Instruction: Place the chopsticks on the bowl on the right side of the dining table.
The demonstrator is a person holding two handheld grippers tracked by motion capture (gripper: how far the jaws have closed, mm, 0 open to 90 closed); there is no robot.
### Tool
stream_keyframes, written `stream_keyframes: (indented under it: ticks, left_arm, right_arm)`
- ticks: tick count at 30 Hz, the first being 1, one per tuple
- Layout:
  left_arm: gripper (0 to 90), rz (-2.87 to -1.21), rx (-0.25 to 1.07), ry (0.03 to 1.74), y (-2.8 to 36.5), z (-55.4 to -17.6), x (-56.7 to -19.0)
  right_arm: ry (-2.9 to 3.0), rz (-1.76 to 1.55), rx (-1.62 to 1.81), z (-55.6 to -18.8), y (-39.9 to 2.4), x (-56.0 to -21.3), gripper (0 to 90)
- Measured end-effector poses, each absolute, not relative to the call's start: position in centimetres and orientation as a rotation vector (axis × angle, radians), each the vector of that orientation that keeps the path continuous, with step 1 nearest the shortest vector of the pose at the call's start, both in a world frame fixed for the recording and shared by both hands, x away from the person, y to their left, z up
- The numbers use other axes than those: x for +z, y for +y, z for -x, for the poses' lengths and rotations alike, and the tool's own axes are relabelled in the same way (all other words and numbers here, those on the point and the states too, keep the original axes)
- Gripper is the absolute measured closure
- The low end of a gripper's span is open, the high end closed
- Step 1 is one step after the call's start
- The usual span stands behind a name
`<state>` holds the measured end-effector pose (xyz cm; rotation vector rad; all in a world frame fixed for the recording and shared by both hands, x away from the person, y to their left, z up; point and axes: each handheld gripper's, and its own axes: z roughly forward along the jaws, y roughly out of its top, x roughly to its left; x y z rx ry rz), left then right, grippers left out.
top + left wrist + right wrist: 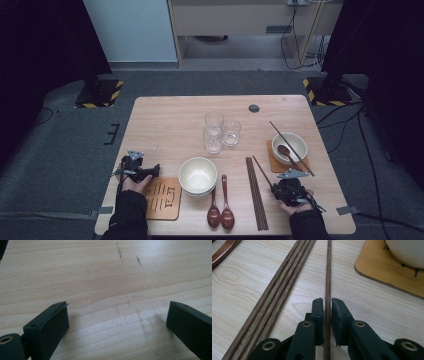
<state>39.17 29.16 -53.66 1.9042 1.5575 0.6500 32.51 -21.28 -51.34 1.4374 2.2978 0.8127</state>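
Observation:
My right gripper [276, 187] [327, 300] lies low on the table's right front and is shut on the near end of a single dark wooden chopstick [262, 171] [328, 277], which runs straight away between the pads. Three more chopsticks [256, 195] [279, 290] lie side by side just to its left. My left gripper [151, 170] [117, 312] rests at the table's left edge, open wide over bare wood with nothing between its fingers.
Right of the held chopstick, a wooden mat [274, 162] [387, 272] carries a white bowl [290, 145] with a spoon and a chopstick across it. Stacked bowls [198, 175], two spoons [220, 207], three glasses [220, 132] and another mat [162, 200] stand nearer the middle and left.

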Motion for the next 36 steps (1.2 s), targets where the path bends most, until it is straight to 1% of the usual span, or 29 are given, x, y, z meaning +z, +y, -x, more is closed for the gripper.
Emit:
stream_keyframes:
  ticks: [12, 19, 28, 36]
  left_arm:
    - [3.2, -1.905, 0.650, 1.557, 29.2, -39.2, -53.7]
    - [3.2, -1.905, 0.650, 1.557, 29.2, -39.2, -53.7]
    - [3.1, -1.904, 0.651, 1.558, 29.2, -39.2, -53.7]
    - [3.0, -1.904, 0.652, 1.559, 29.2, -39.2, -53.7]
  right_arm:
    - [2.304, -1.450, 0.794, -32.6, -21.2, -51.5, 84.9]
    - [2.310, -1.456, 0.814, -32.7, -21.3, -51.4, 85.3]
    - [2.278, -1.458, 0.878, -32.6, -22.1, -50.3, 85.3]
    - [2.266, -1.416, 0.939, -32.2, -21.8, -49.2, 85.4]
